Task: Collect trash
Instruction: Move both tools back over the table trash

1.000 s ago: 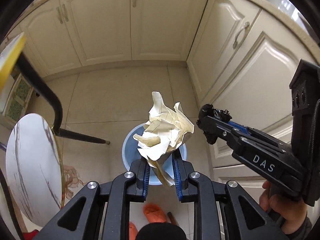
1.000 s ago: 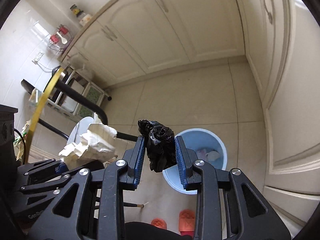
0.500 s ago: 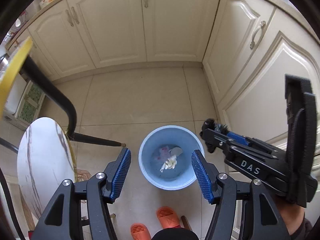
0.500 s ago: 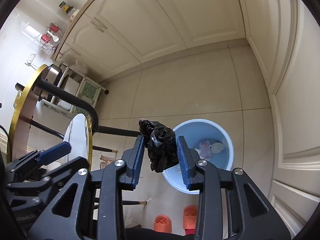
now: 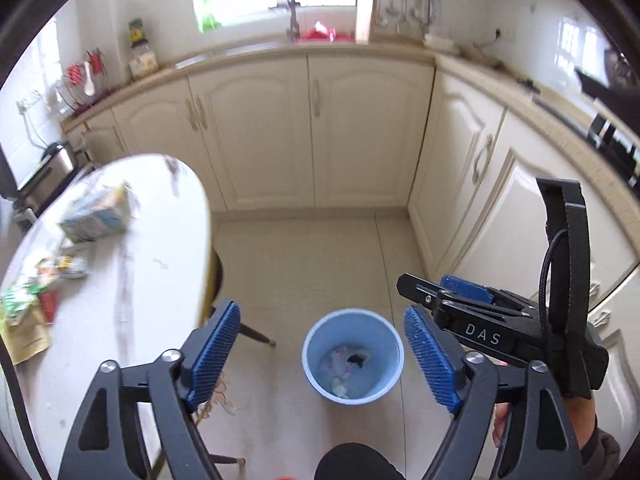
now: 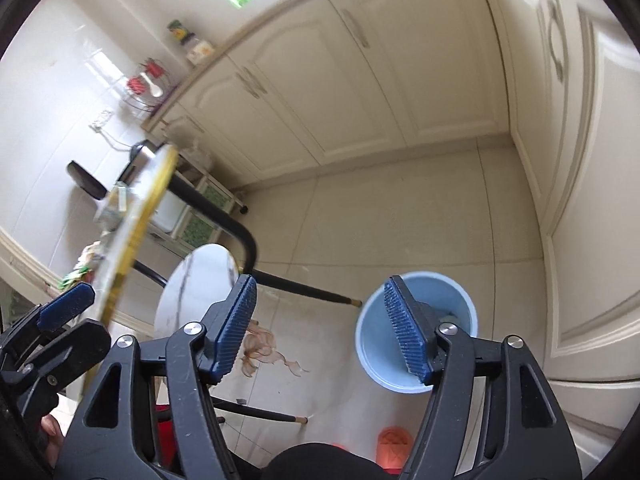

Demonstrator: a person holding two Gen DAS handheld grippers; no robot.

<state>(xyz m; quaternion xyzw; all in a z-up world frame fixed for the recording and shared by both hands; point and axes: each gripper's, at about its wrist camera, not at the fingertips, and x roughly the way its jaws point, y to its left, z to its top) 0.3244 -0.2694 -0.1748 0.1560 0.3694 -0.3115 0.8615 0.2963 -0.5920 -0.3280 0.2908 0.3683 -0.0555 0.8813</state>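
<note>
A light blue trash bin (image 5: 384, 384) stands on the tiled floor; crumpled paper and a small black bag (image 5: 354, 358) lie inside it. My left gripper (image 5: 322, 354) is open and empty, high above the bin. My right gripper (image 6: 320, 326) is open and empty too; its right finger covers part of the bin (image 6: 460, 312). The right gripper also shows at the right of the left wrist view (image 5: 460, 300). More trash, a blurred carton (image 5: 96, 214) and wrappers (image 5: 24, 304), lies on the white round table (image 5: 132, 280).
Cream kitchen cabinets (image 5: 308, 132) line the back and right. A black chair leg (image 6: 296, 284) and a round white stool (image 6: 196, 288) stand left of the bin. Orange slippers (image 6: 394, 446) lie on the floor near it. A toaster-like appliance (image 5: 48, 172) sits left.
The left gripper opened and dropped the crumpled paper into the bin, then rose toward the table. The right gripper opened and the black bag fell into the bin.
</note>
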